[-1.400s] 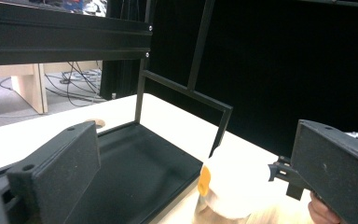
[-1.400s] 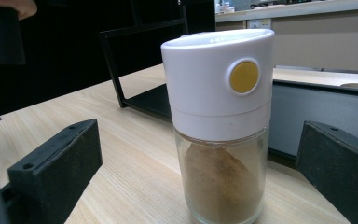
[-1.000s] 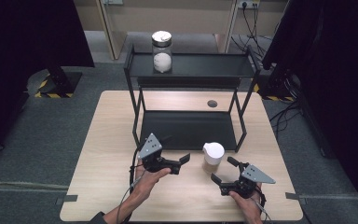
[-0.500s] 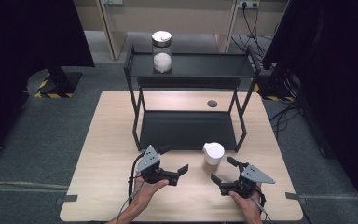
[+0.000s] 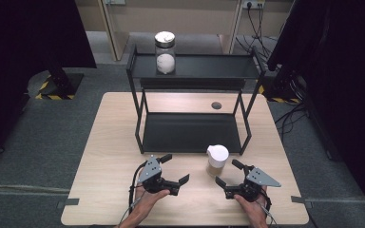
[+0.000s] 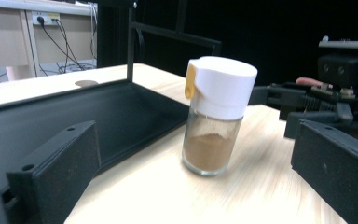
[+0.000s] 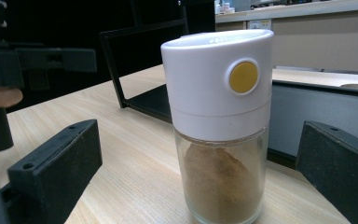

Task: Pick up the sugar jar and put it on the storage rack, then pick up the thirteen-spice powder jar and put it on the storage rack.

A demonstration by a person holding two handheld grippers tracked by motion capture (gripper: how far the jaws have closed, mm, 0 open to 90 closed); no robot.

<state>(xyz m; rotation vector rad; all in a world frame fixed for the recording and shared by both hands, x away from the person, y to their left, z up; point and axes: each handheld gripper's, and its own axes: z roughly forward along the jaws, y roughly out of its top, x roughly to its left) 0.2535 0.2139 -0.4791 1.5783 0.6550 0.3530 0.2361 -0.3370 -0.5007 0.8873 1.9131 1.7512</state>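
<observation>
Nothing looks done yet. Your shaker (image 5: 217, 160) stands upright on the bench (image 5: 109, 142), just in front of the rack (image 5: 192, 133), untouched. Your left claw (image 5: 171, 171) and right claw (image 5: 229, 174) both gape wide, empty, flanking it. A jar (image 5: 165, 52) sits on the rack's top shelf. Gripping the shaker is probably what remains.

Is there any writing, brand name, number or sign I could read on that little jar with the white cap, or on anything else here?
None can be read.
The spice jar carries no label: its white cap has a plain yellow button, no text.
The jar on the top shelf shows no legible label; too small to tell.
The black rack and both grippers, left and right, show no markings.
</observation>
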